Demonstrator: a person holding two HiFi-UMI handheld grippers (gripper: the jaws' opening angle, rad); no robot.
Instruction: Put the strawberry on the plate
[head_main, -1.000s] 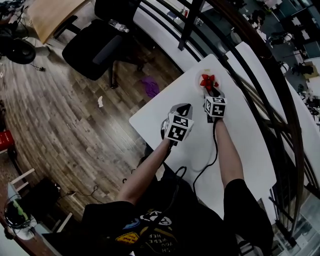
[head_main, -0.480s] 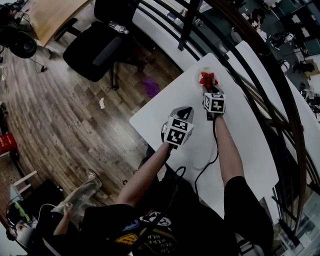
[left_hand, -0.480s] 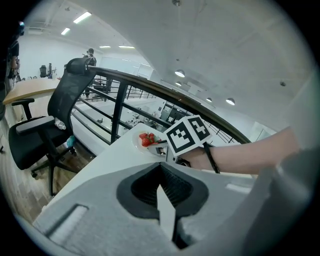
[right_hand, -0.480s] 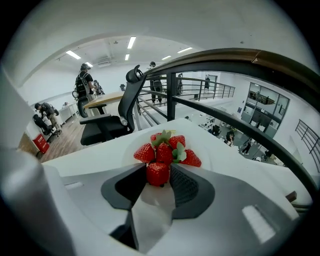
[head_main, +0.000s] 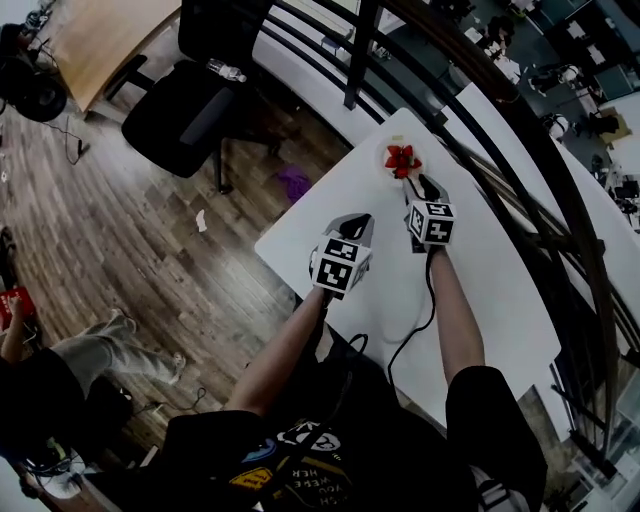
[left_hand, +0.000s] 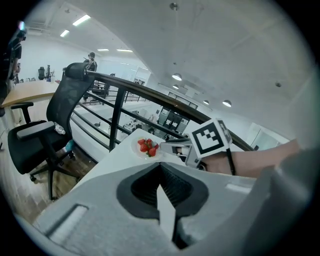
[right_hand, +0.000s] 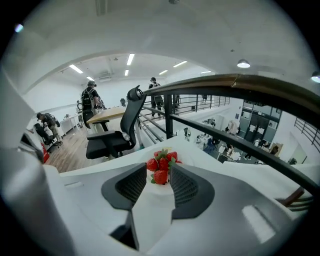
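The right gripper (right_hand: 159, 170) jaws stood apart, having just been opening, with nothing gripped between them. The strawberries (right_hand: 161, 164) lay straight ahead, just beyond the jaw tips, piled on the plate (left_hand: 134, 148) near the far corner of the tabletop (head_main: 480, 290). The left gripper (left_hand: 160, 166) jaws were closed and empty, and this gripper was the farther from the plate. The plate rim blended into the tabletop, and the number of strawberries could not be determined.

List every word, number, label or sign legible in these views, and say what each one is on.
No text here can be read with certainty.
shirt print: pale lettering and a yellow patch, too small and warped to read.
left gripper: its cube carries black-and-white square patterns, no letters or digits.
right gripper: its cube carries the same kind of patterns, no letters or digits.
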